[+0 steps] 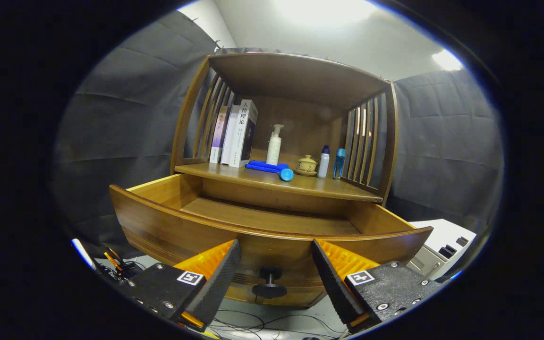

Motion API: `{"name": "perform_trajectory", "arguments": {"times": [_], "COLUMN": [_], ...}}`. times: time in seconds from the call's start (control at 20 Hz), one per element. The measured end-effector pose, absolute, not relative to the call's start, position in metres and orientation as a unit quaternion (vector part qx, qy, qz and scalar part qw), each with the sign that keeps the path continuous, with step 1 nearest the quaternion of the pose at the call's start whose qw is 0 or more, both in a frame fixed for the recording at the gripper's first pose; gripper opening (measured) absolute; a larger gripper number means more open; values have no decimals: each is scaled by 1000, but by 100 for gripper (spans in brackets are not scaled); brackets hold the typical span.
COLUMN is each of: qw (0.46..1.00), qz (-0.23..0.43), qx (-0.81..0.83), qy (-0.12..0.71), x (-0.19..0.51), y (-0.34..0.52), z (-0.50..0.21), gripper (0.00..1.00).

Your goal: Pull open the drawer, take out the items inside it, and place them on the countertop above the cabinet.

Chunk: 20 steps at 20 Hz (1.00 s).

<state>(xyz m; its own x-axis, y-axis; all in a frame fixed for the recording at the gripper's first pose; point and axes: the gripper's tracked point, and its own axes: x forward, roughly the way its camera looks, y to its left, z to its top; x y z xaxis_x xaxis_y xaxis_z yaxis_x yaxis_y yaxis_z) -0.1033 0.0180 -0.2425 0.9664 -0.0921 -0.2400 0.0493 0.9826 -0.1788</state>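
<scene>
The wooden cabinet's drawer is pulled out toward me, and the part of its floor I see is bare wood. Its dark round knob sits low on the drawer front, between my fingers and a little beyond them. My gripper is open, with nothing between its fingers. On the countertop above the drawer lie a blue cloth and a small blue round object at its end.
On the countertop also stand three books, a white pump bottle, a small lidded cup on a saucer, a white bottle and a blue bottle. Cables lie on the floor below. A white box sits to the right.
</scene>
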Motion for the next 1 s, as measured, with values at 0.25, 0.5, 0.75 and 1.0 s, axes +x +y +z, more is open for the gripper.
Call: {"name": "perform_trajectory", "arguments": {"times": [0.25,0.5,0.75,1.0], "qw": [989,989,988,982], "qz": [-37,-40,-40,-34], "qx": [-87,-87,-97,-147], "qy": [116,115,115,117], "x": [-79,-52,-24,4], "y": [19,18,17,9], "z": [-241,-244,-249,-256], "gripper": [95,95,96,95]}}
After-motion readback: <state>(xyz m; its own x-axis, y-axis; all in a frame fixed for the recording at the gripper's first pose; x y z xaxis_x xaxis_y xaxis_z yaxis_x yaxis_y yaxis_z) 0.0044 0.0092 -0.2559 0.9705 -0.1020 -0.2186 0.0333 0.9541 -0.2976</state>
